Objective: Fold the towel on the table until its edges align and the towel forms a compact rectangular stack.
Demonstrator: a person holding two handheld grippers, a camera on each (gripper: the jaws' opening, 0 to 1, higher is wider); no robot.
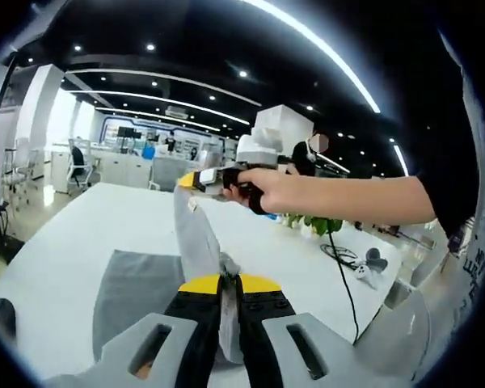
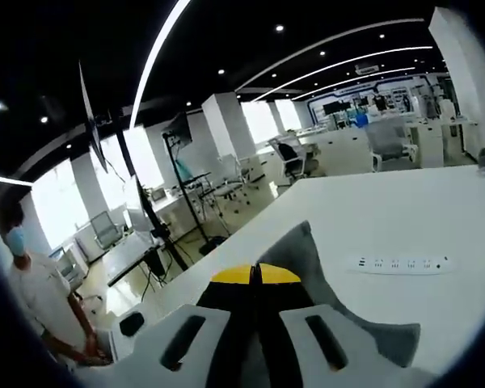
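The left hand-held gripper [image 1: 229,295] is clamped on a grey towel [image 1: 137,287] edge, lifted off the white worktop [image 1: 81,234]. The right hand-held gripper [image 1: 190,179], held in a hand [image 1: 267,190], pinches another edge higher up.

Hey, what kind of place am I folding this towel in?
Probably an open-plan office or lab: rows of white desks with office chairs, long ceiling light strips, and a large white table carrying a power strip.

Soft matt grey cloth towel [image 1: 133,287] on smooth white table [image 1: 81,234]
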